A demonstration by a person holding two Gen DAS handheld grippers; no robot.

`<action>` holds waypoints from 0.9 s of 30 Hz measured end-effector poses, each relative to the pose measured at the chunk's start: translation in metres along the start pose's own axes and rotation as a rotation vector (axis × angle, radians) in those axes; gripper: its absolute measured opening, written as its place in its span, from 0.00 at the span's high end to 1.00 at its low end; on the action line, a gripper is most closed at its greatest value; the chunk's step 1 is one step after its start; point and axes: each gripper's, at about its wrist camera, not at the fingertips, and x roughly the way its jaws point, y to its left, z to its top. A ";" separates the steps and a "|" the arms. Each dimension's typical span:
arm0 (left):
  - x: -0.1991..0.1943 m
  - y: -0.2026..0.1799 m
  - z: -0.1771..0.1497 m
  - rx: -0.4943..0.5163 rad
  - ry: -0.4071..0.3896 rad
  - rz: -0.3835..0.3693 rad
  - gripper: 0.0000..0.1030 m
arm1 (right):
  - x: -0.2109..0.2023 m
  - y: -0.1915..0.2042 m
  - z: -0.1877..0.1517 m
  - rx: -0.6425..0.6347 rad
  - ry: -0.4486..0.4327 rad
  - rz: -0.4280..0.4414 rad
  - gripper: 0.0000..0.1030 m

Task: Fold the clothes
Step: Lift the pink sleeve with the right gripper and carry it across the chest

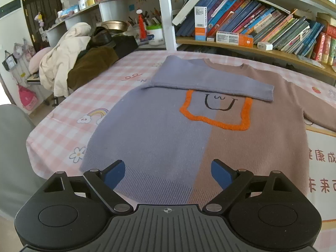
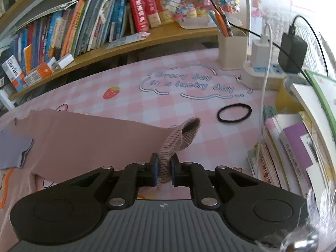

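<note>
A half blue, half brown sweater (image 1: 168, 130) with an orange outlined face lies flat on the pink checked table (image 1: 69, 113). Its blue sleeve (image 1: 210, 84) is folded across the chest. My left gripper (image 1: 168, 172) is open and empty, just above the sweater's hem. My right gripper (image 2: 164, 170) is shut on the ribbed cuff (image 2: 180, 138) of the brown sleeve (image 2: 94, 138), lifted a little off the table. The sleeve stretches left from the jaws to the sweater body.
A pile of clothes (image 1: 69, 63) sits at the table's far left. Bookshelves (image 1: 252, 27) run along the back. A black hair tie (image 2: 234, 112), a pen holder (image 2: 232, 50), a power strip with chargers (image 2: 271, 69) and stacked books (image 2: 294, 142) sit at the right.
</note>
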 end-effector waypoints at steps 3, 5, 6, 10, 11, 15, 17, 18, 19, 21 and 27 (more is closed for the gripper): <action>0.001 0.002 -0.001 -0.006 0.000 -0.001 0.11 | -0.003 0.012 0.002 -0.037 -0.007 0.000 0.90; 0.001 0.005 -0.002 -0.012 -0.001 -0.001 0.11 | -0.005 0.026 0.004 -0.070 -0.016 0.010 0.90; 0.001 0.006 -0.003 -0.016 -0.003 -0.001 0.11 | -0.005 0.032 0.004 -0.085 -0.021 0.017 0.90; 0.001 0.013 -0.003 -0.029 -0.009 -0.002 0.11 | -0.008 0.062 0.007 -0.139 -0.041 0.049 0.90; 0.002 0.015 -0.004 -0.031 -0.011 -0.003 0.11 | -0.008 0.069 0.008 -0.149 -0.046 0.059 0.90; 0.006 0.027 -0.002 -0.042 -0.018 -0.010 0.11 | -0.013 0.093 0.014 -0.137 -0.057 0.120 0.90; 0.010 0.035 0.001 -0.043 -0.027 -0.017 0.11 | -0.019 0.104 0.020 -0.099 -0.063 0.174 0.91; 0.012 0.040 0.003 -0.039 -0.033 -0.021 0.11 | -0.023 0.113 0.023 -0.087 -0.072 0.194 0.91; 0.014 0.045 0.006 -0.035 -0.039 -0.027 0.11 | -0.027 0.122 0.025 -0.077 -0.081 0.213 0.91; 0.019 0.055 0.011 -0.022 -0.049 -0.040 0.11 | -0.035 0.140 0.030 -0.057 -0.101 0.251 0.91; 0.037 0.100 0.025 0.003 -0.064 -0.114 0.11 | -0.053 0.219 0.047 -0.057 -0.150 0.318 0.91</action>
